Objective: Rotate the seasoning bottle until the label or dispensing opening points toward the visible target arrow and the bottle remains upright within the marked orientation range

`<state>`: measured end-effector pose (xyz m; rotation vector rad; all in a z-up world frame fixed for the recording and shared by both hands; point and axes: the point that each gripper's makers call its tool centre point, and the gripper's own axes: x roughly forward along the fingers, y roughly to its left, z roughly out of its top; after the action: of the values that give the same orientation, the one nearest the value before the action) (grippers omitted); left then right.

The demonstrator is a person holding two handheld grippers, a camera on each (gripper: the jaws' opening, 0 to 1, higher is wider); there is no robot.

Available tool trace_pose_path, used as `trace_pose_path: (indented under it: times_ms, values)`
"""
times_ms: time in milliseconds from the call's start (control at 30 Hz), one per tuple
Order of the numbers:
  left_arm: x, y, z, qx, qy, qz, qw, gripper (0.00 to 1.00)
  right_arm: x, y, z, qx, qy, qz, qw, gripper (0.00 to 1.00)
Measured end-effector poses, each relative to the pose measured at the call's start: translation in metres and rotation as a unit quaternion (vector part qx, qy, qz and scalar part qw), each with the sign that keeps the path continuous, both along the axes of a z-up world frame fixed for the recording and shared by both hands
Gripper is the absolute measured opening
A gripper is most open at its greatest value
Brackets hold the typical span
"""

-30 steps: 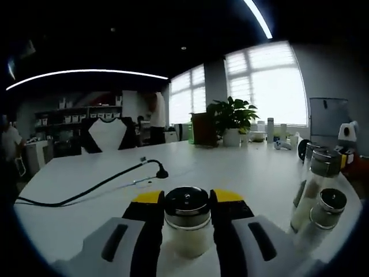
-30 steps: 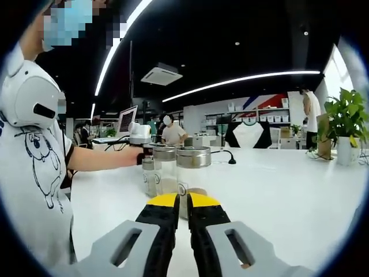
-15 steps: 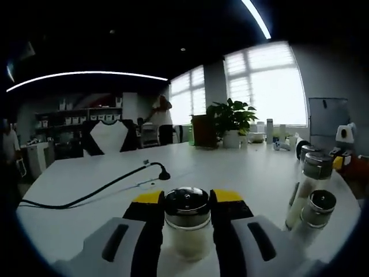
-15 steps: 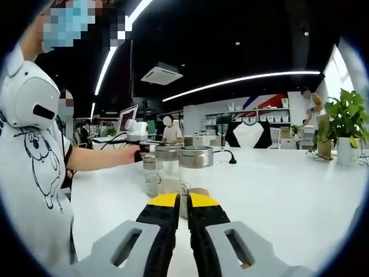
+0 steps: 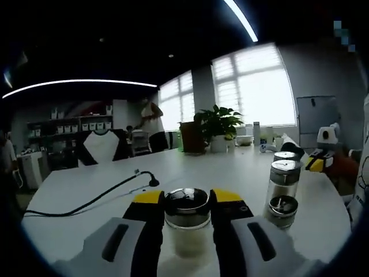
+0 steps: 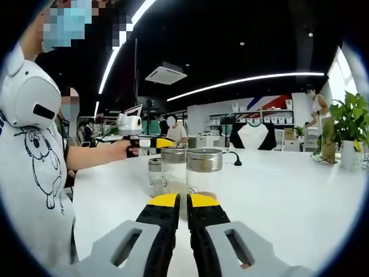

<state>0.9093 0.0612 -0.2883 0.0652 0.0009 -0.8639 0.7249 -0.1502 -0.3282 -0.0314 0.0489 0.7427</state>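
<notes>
In the left gripper view, a glass seasoning bottle [image 5: 186, 222] with a steel cap and pale contents stands upright between the yellow-tipped jaws of my left gripper [image 5: 186, 199], which is shut on it. To its right stand three more steel-capped bottles [image 5: 283, 179] on the white table [image 5: 104, 202]. In the right gripper view, my right gripper [image 6: 183, 200] is shut with nothing between its jaws, just short of the same three bottles [image 6: 203, 173]. Behind them a person's hand holds the left gripper [image 6: 138, 142]. No arrow mark shows.
A black cable with a plug [image 5: 98, 196] lies across the table on the left. A potted plant [image 5: 216, 124] and small items stand at the far edge by the windows. The person's white shirt [image 6: 34, 167] is at the left of the right gripper view.
The left gripper and its bottle have swung, so the group of bottles now sits nearer the middle of its view. In the right gripper view the left gripper has risen slightly behind the bottles.
</notes>
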Motion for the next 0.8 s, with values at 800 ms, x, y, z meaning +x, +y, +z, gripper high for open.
trace_pose_path:
  times_ms: [800]
  values:
    - [-0.077,0.005,-0.002,-0.014,0.019,-0.035,0.9991,0.32,-0.001,0.006,0.002,0.0,-0.002,0.013,0.9999,0.02]
